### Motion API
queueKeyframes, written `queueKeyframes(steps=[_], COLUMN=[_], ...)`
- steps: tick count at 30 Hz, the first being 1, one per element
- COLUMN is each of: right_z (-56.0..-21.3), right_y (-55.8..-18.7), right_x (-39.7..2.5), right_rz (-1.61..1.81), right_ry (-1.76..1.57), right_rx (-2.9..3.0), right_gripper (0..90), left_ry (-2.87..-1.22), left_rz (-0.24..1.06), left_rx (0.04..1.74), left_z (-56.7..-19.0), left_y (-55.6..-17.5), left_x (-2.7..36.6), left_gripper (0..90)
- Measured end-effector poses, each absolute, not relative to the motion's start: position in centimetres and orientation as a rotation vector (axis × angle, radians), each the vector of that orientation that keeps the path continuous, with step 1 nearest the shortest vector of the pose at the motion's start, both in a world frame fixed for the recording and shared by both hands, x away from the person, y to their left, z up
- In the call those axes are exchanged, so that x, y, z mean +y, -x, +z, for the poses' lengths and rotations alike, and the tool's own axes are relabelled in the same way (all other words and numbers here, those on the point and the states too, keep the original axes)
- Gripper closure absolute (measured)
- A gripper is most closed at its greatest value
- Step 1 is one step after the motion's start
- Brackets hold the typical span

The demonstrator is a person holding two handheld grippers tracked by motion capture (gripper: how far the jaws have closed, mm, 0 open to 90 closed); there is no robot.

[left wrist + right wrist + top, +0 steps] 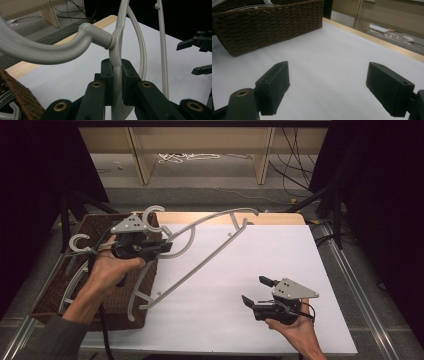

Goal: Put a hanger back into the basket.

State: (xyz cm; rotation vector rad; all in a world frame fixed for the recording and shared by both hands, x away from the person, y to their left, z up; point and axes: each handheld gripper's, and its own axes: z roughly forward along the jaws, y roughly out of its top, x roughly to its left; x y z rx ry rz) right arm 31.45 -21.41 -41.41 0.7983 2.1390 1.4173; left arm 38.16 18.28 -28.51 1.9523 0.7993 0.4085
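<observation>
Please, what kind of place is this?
Probably a lab or recording workspace, not a home: a white-topped table ringed by dark curtains, loose cables on the floor, and hand-held grippers, the left gripper clamping a grey hanger.

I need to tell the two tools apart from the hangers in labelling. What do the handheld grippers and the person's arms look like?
Both the left gripper and right gripper are black, with blocky black jaws, brass-coloured pivot rivets, a grey three-cornered plate on top and a trailing black cable. A grey sleeve covers the left forearm.
</observation>
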Motion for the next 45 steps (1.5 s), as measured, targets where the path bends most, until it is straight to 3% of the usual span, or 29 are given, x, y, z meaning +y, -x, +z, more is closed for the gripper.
queueKeyframes(steps=[18,45], right_z=[-41.7,-41.8], right_y=[-31.4,-31.5], right_x=[-21.3,-21.3], right_rz=[1.417,1.414], right_ry=[-0.807,-0.802], right_rx=[2.143,2.163], right_gripper=[19.7,19.1], left_ry=[-1.881,-1.844], left_rz=[0.525,0.663], left_rx=[0.947,1.184], left_z=[-27.3,-30.6], left_y=[-40.1,-42.4], left_x=[25.5,32.7], left_gripper=[82.1,82.1])
